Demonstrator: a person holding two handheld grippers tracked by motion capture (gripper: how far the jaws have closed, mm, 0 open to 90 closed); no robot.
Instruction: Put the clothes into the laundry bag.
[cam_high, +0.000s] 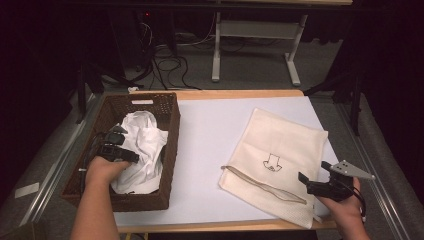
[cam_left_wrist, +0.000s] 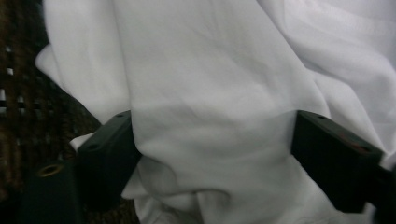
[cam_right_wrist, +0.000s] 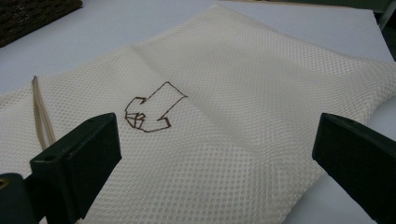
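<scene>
A crumpled white cloth (cam_high: 142, 145) lies in a dark wicker basket (cam_high: 172, 125) at the table's left. My left gripper (cam_high: 125, 144) reaches down into the basket. In the left gripper view its jaws stand wide apart as the left gripper (cam_left_wrist: 215, 140) straddles a fold of the white cloth (cam_left_wrist: 210, 84), which bulges between them. A cream mesh bag (cam_high: 285, 145) with a small brown drawn mark (cam_high: 271, 162) lies flat at the right. Near the bag's front corner, my right gripper (cam_high: 315, 172) hovers open. In the right gripper view the right gripper (cam_right_wrist: 217, 154) holds nothing above the mesh bag (cam_right_wrist: 233, 93).
A white sheet (cam_high: 210, 130) covers the wooden table between basket and bag. The bag's zipped opening (cam_high: 260, 182) faces the front edge. Behind the table stand a white desk frame (cam_high: 216, 50) and floor cables (cam_high: 170, 65). Metal rails run along both table sides.
</scene>
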